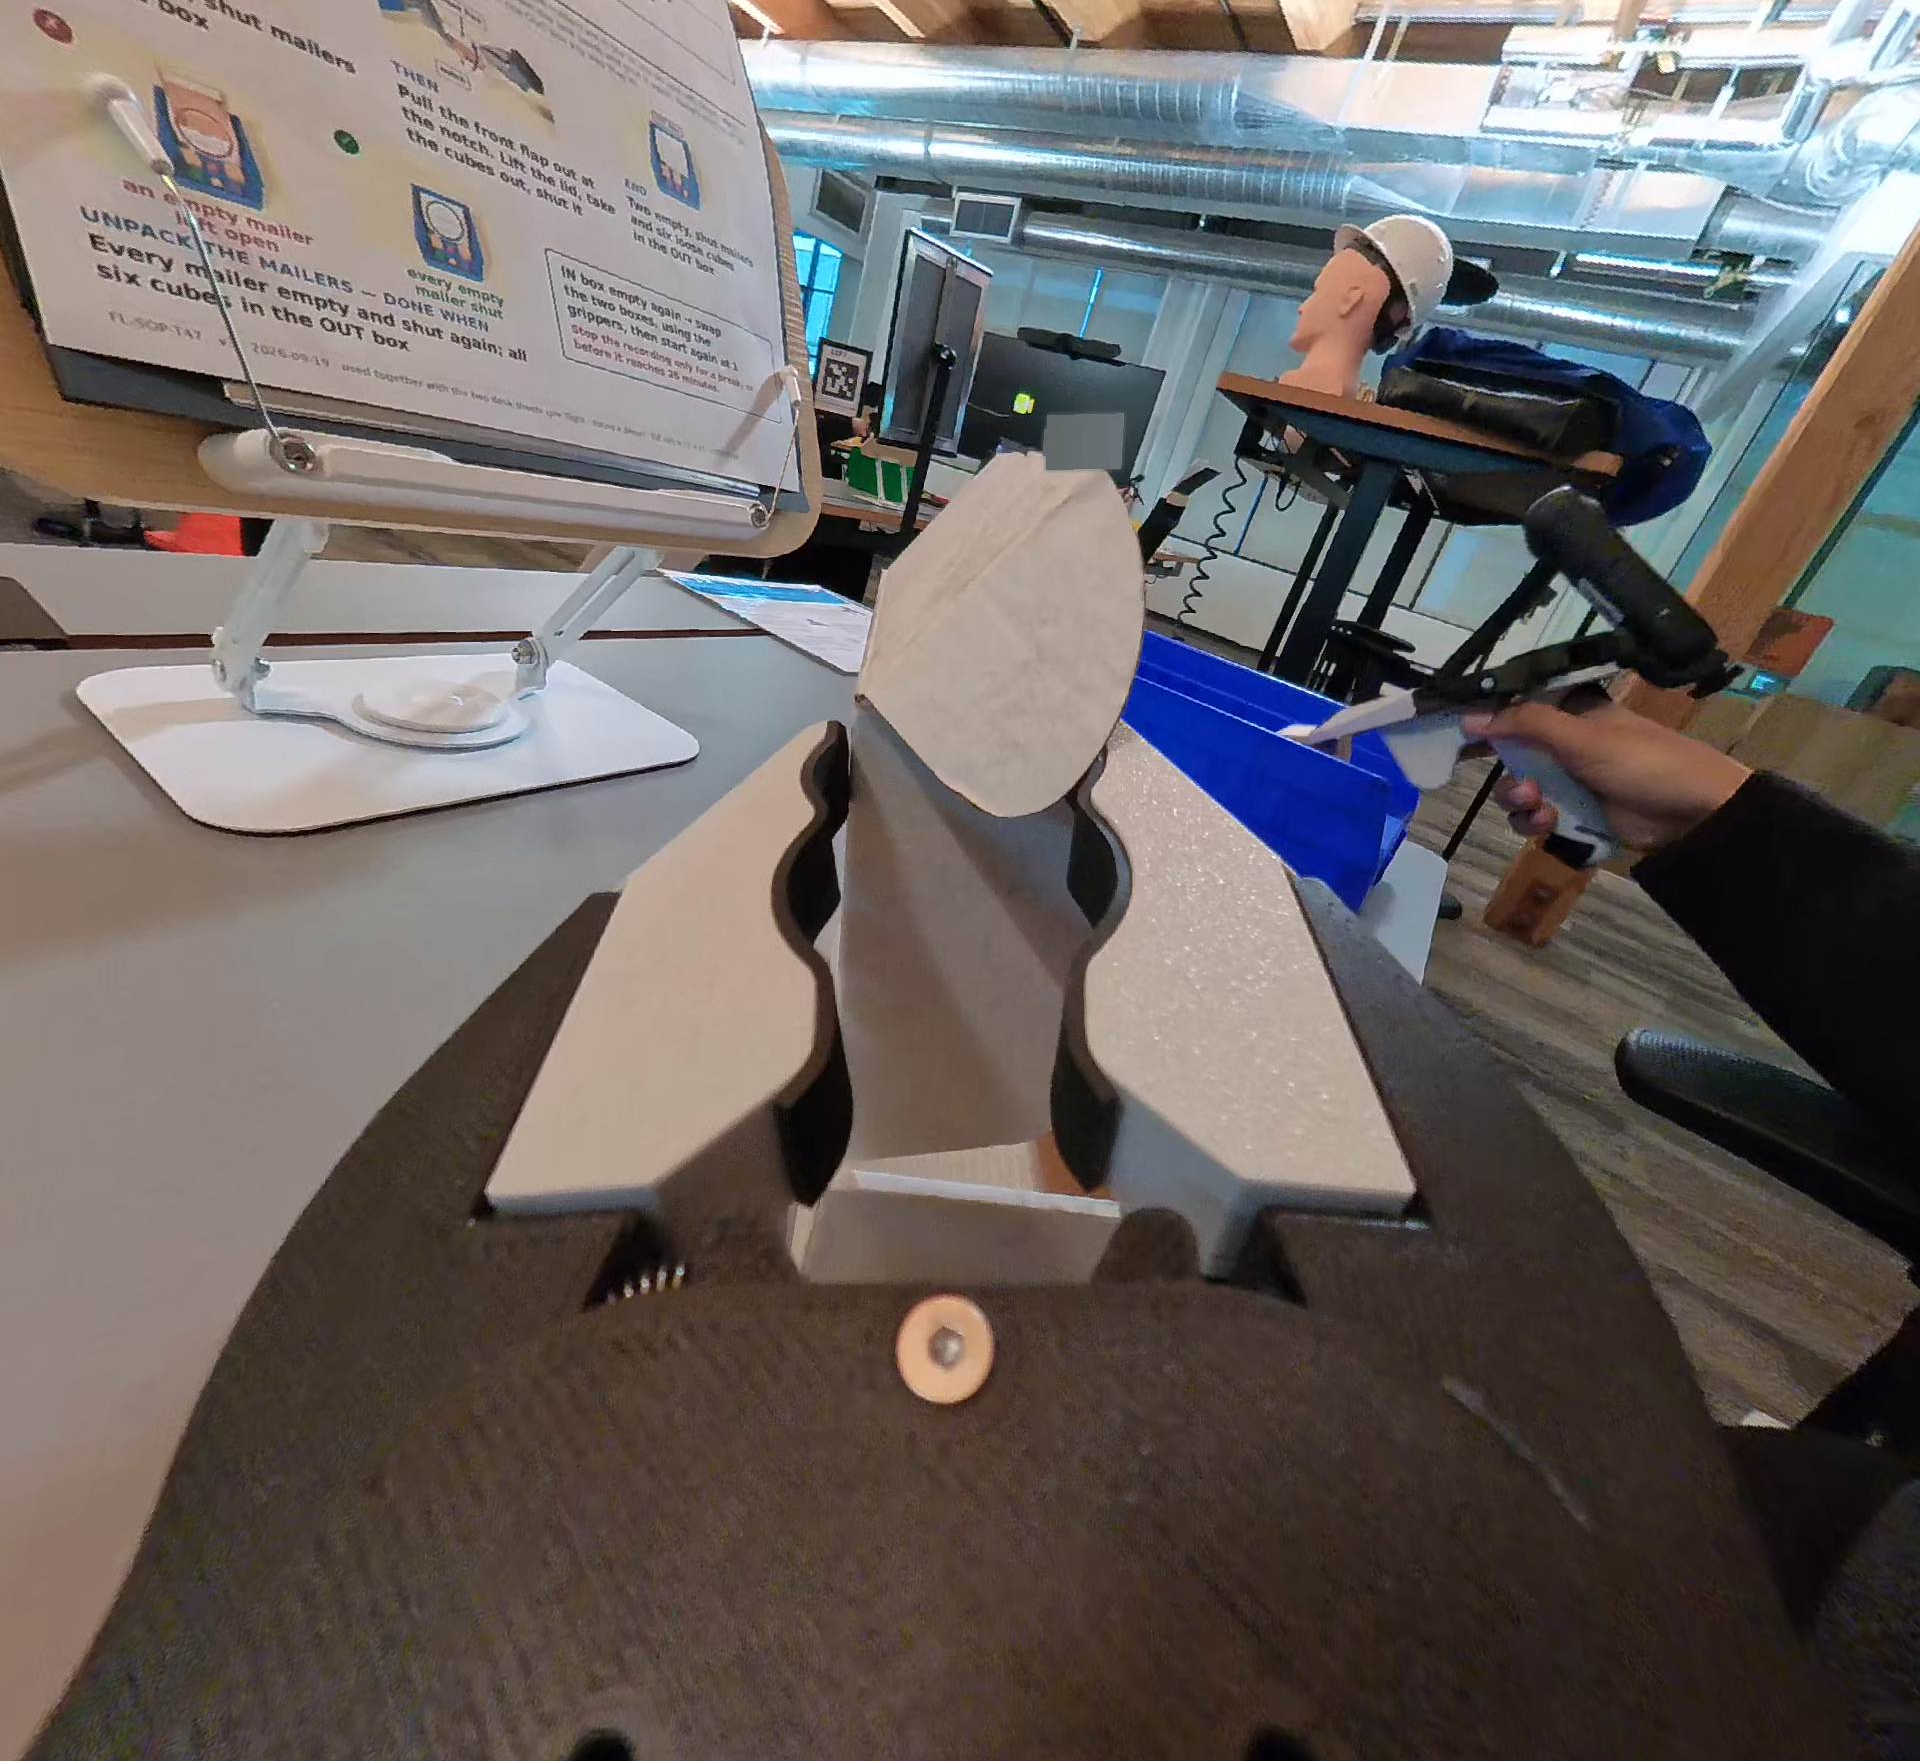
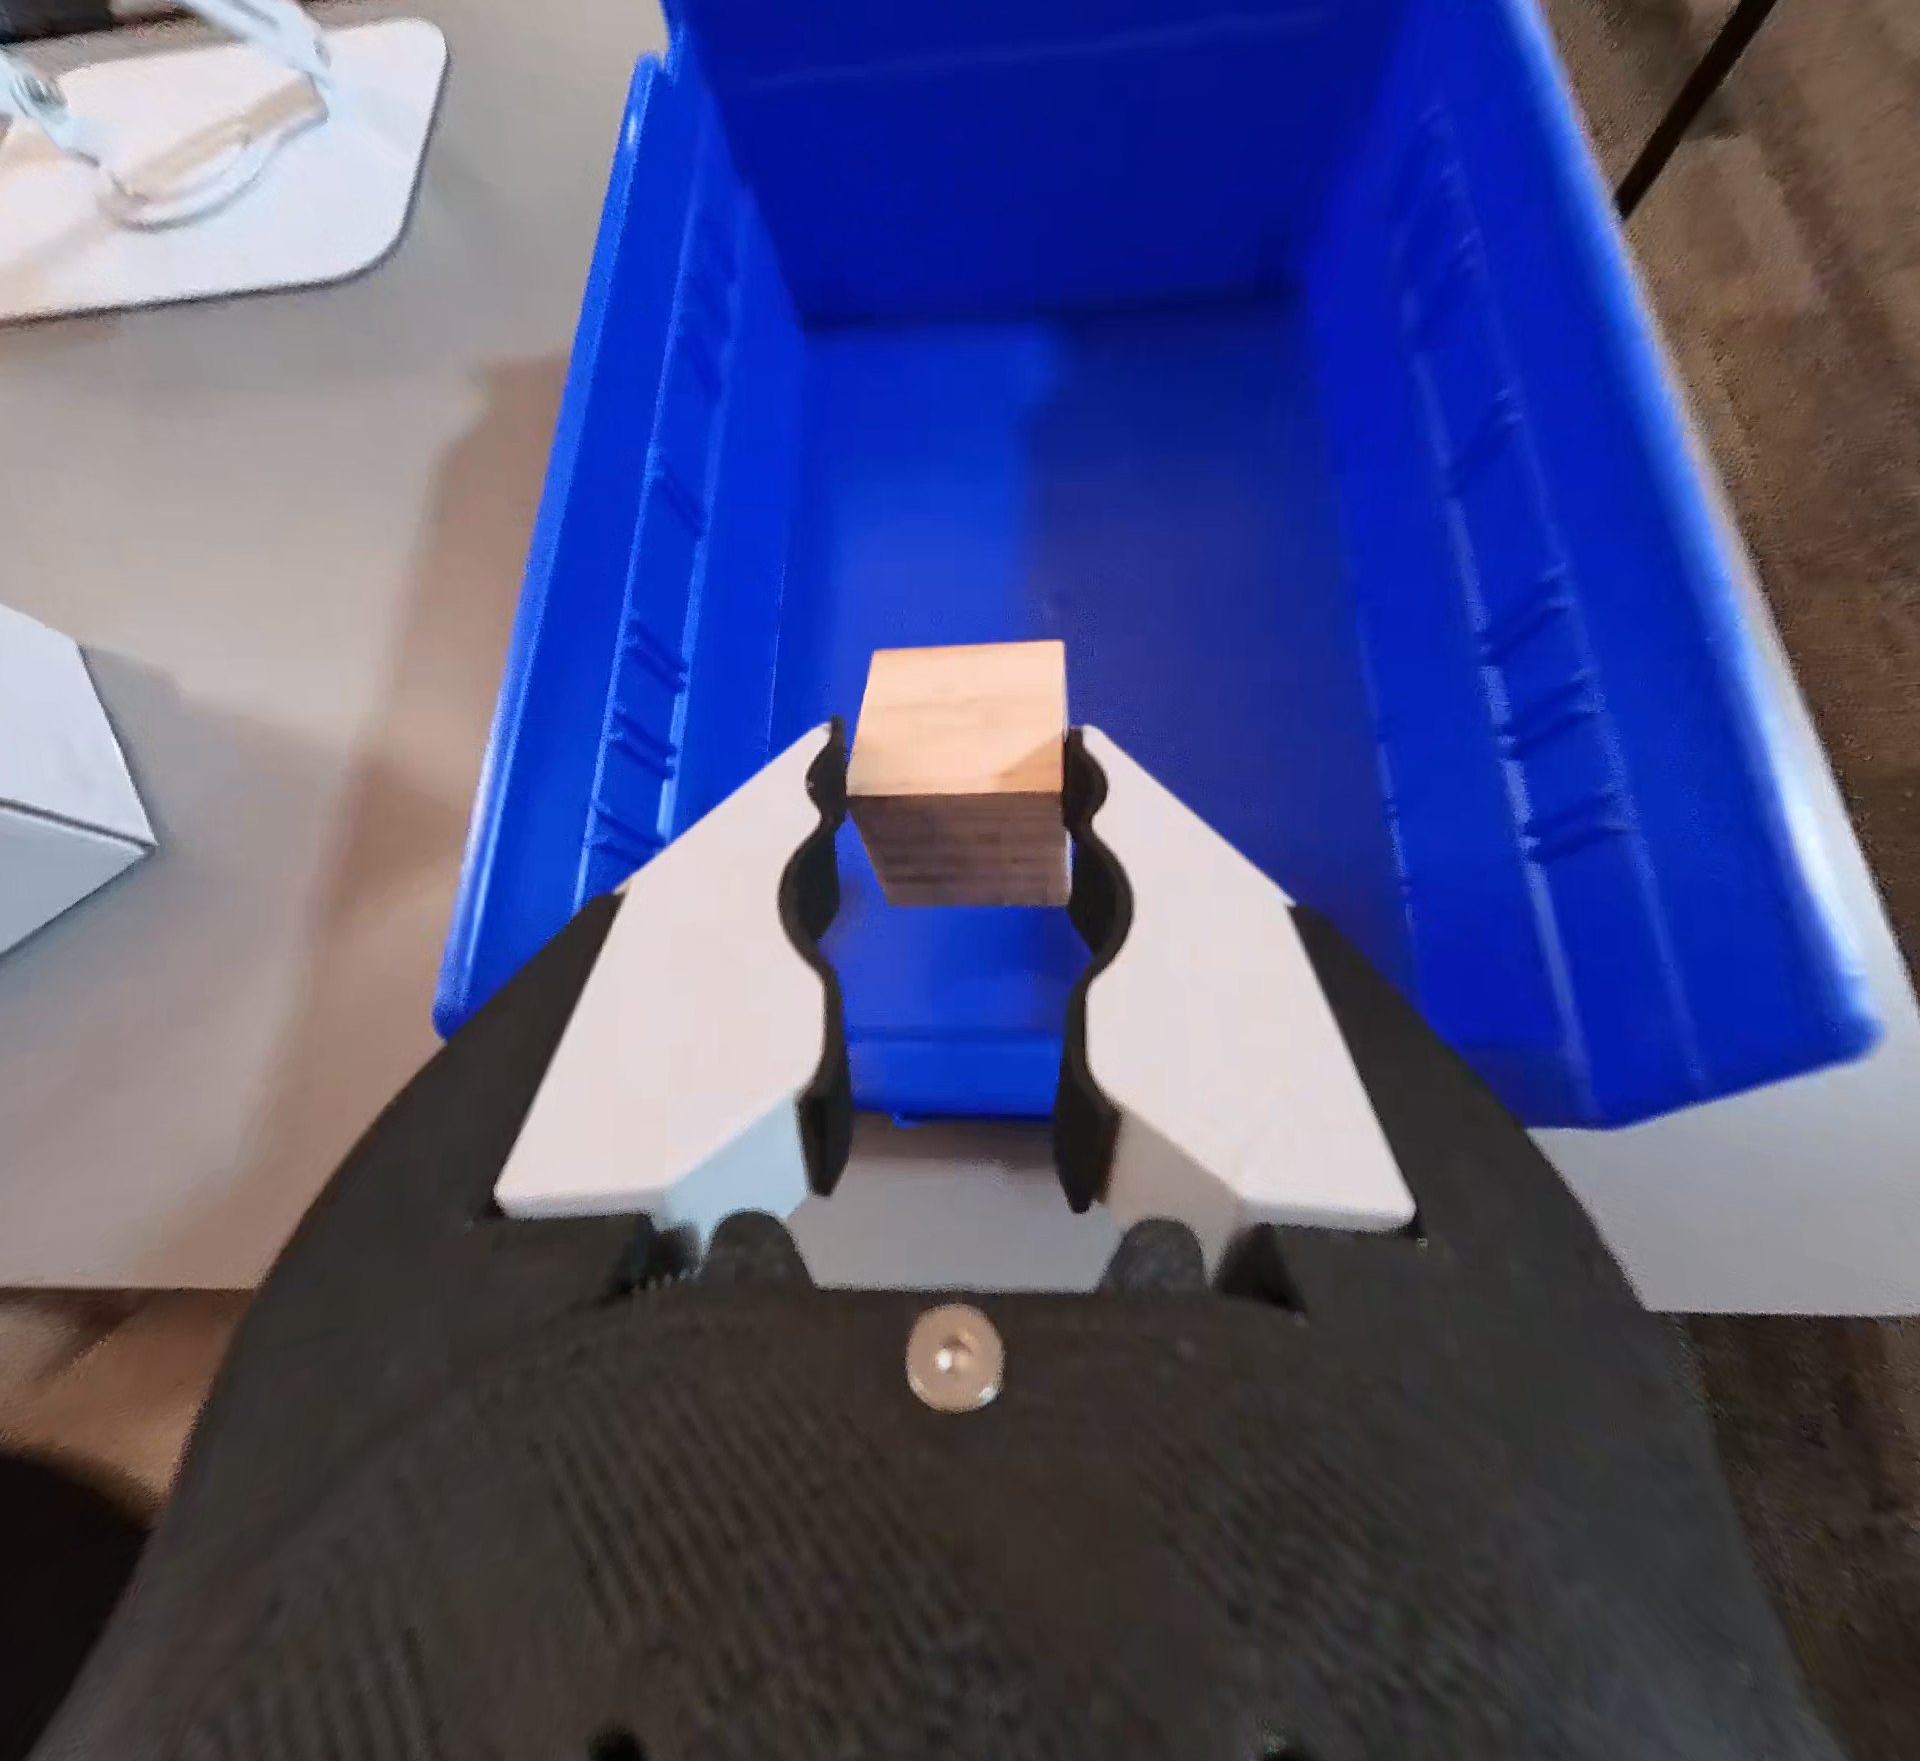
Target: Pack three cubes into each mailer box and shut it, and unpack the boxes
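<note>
table [image 2: 260, 568]: grey top carrying everything, running out of frame on all sides
blue bin [image 2: 1039, 153]: sitting at the table's right edge, right gripper hovering over it; only bare floor showing inside; in the left wrist view just a corner is peeking out behind the flap
document stand [image 1: 395, 735]: white base standing on the table left of the bin, holding a printed sheet that is getting cut off at top and left
mailer box [image 1: 956, 1223]: mostly hidden under the left gripper, only a white edge and the raised flap [image 1: 997, 651] showing; contents not visible
left gripper [image 1: 956, 776]: fingers closing on the flap, holding it upright
right gripper [image 2: 956, 745]: clamping a wooden cube at the fingertips
cube [image 2: 961, 755]: being held above the near end of the bin; blurry, so whether it is touching the bin floor is unclear
</note>
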`<state>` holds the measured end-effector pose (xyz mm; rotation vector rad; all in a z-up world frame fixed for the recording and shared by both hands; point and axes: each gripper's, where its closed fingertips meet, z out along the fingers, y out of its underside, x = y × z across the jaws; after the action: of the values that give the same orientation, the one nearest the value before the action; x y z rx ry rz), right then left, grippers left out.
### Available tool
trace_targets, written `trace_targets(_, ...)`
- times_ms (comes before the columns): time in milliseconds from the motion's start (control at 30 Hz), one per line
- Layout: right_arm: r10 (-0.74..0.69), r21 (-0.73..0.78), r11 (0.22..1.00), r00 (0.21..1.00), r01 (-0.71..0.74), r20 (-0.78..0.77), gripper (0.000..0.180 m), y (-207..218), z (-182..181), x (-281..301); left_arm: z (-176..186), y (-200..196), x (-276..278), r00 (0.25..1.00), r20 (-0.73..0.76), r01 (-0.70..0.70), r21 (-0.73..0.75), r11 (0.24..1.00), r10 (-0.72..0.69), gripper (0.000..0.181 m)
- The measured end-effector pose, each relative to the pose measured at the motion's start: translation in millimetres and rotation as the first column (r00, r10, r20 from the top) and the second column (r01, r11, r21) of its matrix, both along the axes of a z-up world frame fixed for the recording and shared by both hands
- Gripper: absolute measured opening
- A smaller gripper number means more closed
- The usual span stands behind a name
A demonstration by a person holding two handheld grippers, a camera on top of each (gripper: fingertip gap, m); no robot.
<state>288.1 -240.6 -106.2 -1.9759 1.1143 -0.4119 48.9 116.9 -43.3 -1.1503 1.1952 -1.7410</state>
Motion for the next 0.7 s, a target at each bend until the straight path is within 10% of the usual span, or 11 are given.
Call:
trace_targets(33, 0.009, -0.026, 1.0, 1.0, -0.009, -0.004, 0.041, 2.8, -7.1, -2.2, 0.1, -1.1, -0.1, 1.0, 0.003, 0.001, 0.009, 1.0, -0.001, 0.04)
trace_targets(333, 0.057, -0.258, 0.965, 0.998, -0.052, 0.012, 0.042, 7.6, -43.7, -14.1, -1.4, -1.1, 0.6, 1.0, 0.012, -0.001, 0.023, 1.0, 0.001, 0.04)
trace_targets(700, 0.035, -0.198, 0.98, 0.999, -0.031, 0.017, 0.059, 6.6, -32.7, -14.5, -2.3, 0.5, -0.5, 1.0, 0.013, -0.005, 0.025, 1.0, 0.004, 0.039)
